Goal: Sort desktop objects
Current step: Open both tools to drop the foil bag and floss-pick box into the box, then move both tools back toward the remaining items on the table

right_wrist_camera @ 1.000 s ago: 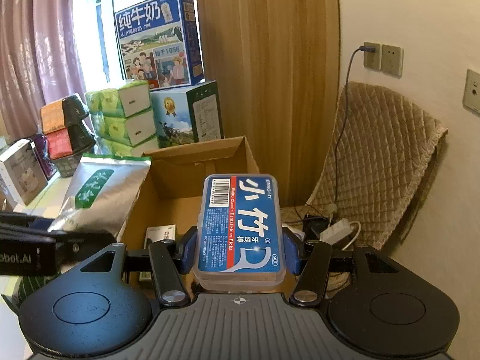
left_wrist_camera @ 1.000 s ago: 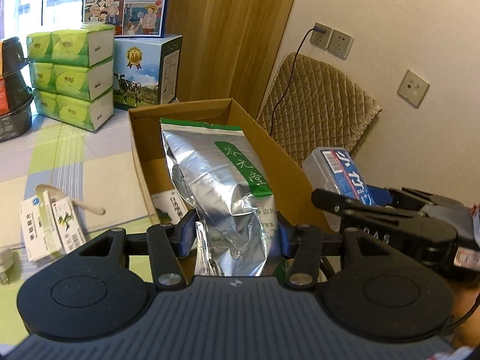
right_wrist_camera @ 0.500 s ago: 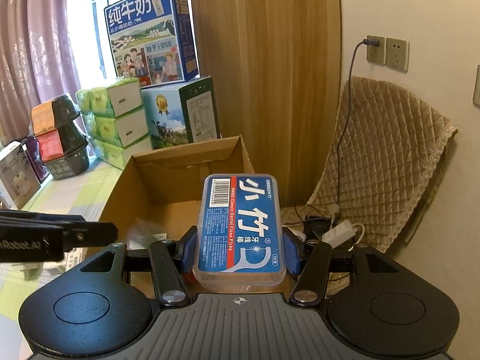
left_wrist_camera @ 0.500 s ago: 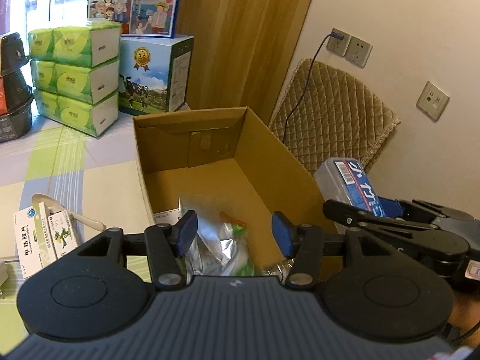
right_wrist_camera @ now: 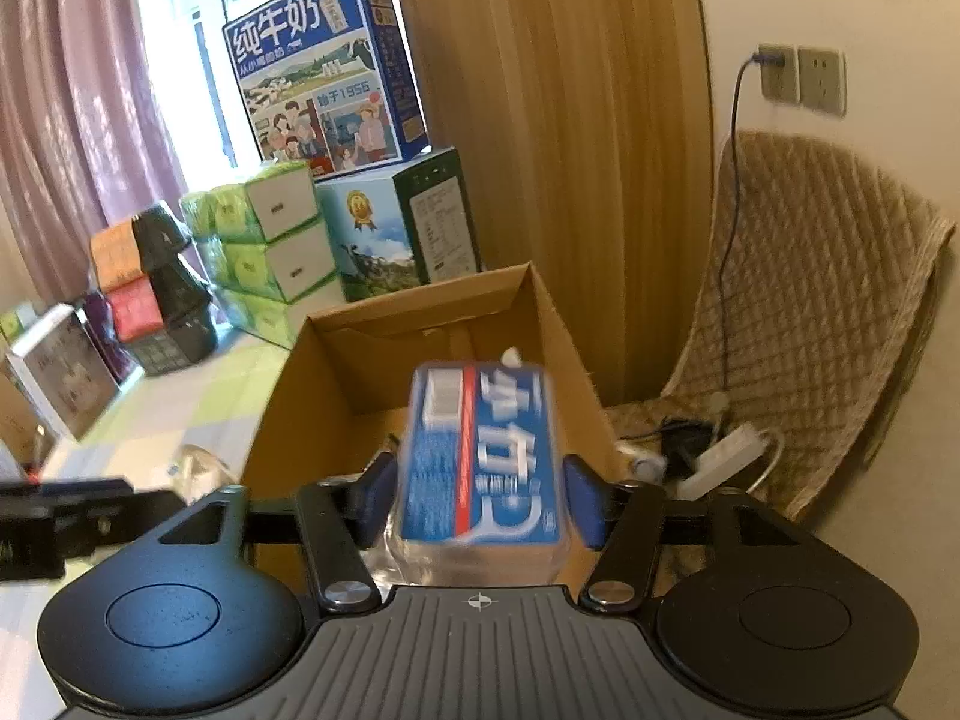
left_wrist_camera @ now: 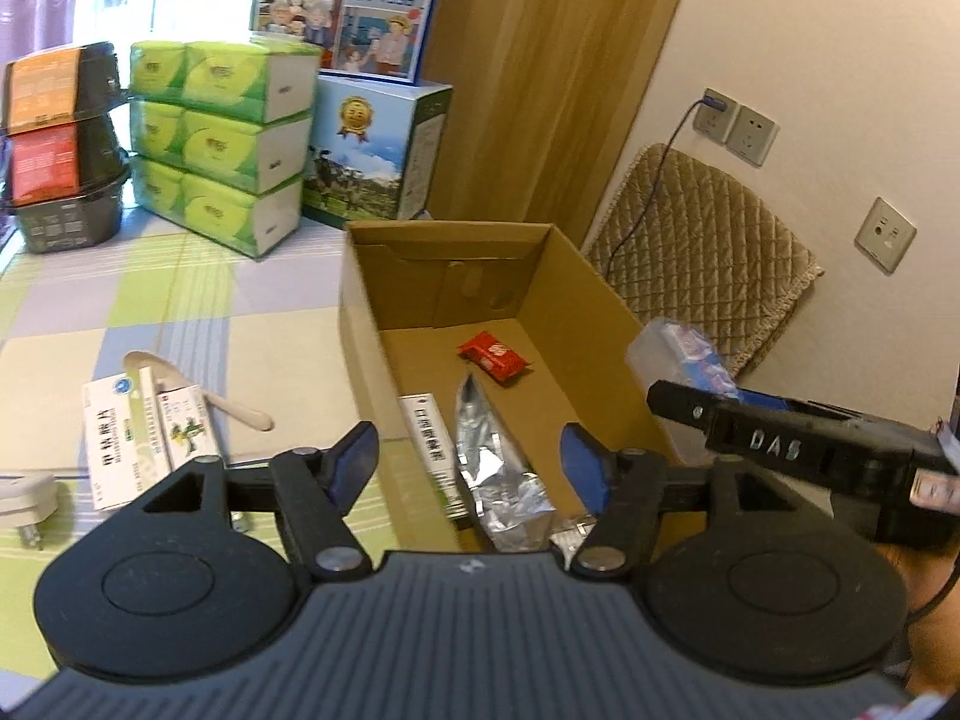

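An open cardboard box (left_wrist_camera: 360,324) stands on the checked tablecloth. Inside it lie a silver foil bag (left_wrist_camera: 492,456), a red packet (left_wrist_camera: 495,357) and a white carton (left_wrist_camera: 429,438). My left gripper (left_wrist_camera: 468,462) hangs open and empty over the box's near edge, above the bag. My right gripper (right_wrist_camera: 480,492) is over the box's right side. The blue floss case (right_wrist_camera: 480,456) sits blurred between its pads, tipped forward with a thin gap on each side. The left wrist view shows this floss case (left_wrist_camera: 678,348) above the box's right wall.
Two medicine boxes (left_wrist_camera: 120,444), a pale spoon (left_wrist_camera: 198,390) and a white plug (left_wrist_camera: 27,498) lie left of the box. Green tissue packs (left_wrist_camera: 222,144), milk cartons (left_wrist_camera: 372,156) and black bowls (left_wrist_camera: 60,144) line the back. A quilted chair (left_wrist_camera: 702,252) stands right.
My left gripper opened and the foil bag dropped into the box. The floss case, gripped sharp and steady before, now looks smaller, blurred and tipping out of my right gripper.
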Demonstrator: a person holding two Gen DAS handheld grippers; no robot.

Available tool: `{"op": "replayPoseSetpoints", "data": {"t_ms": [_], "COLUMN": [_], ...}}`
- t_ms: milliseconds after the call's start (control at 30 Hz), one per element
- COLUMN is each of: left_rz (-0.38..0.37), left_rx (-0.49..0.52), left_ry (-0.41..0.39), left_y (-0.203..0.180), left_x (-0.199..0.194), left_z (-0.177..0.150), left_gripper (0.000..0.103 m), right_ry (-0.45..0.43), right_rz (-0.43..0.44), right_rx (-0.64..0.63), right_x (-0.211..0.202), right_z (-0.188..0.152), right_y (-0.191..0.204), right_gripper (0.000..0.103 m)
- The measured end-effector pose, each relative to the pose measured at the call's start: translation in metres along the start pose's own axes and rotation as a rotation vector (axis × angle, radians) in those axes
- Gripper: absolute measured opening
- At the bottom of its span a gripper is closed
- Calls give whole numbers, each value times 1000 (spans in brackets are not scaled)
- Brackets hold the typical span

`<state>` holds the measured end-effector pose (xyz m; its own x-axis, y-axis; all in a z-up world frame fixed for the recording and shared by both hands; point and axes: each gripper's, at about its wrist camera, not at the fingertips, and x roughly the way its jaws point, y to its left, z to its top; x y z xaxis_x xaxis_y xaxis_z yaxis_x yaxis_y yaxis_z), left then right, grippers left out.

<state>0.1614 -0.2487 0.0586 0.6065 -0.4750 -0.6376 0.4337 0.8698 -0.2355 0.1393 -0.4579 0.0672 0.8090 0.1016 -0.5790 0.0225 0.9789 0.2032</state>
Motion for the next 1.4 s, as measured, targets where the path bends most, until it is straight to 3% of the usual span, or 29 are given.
{"op": "replayPoseSetpoints", "data": {"t_ms": [400, 667, 1000, 1400], "left_rz": [91, 162, 250, 343], "left_rx": [-8, -14, -19, -77], "left_ry": [-20, -40, -66, -74], "left_y": [21, 31, 54, 92], "left_x": [-38, -78, -131, -168], "left_z": [-25, -49, -72, -99], "left_gripper": [91, 101, 102, 102], "right_ry": [-14, 2, 9, 41], "right_rz": [-4, 27, 84, 162], "right_rx": [58, 34, -15, -96], "right_x": [-35, -68, -96, -98], "right_z": [-16, -35, -55, -73], "right_y": [5, 39, 91, 147], "right_gripper": [79, 90, 101, 101]}}
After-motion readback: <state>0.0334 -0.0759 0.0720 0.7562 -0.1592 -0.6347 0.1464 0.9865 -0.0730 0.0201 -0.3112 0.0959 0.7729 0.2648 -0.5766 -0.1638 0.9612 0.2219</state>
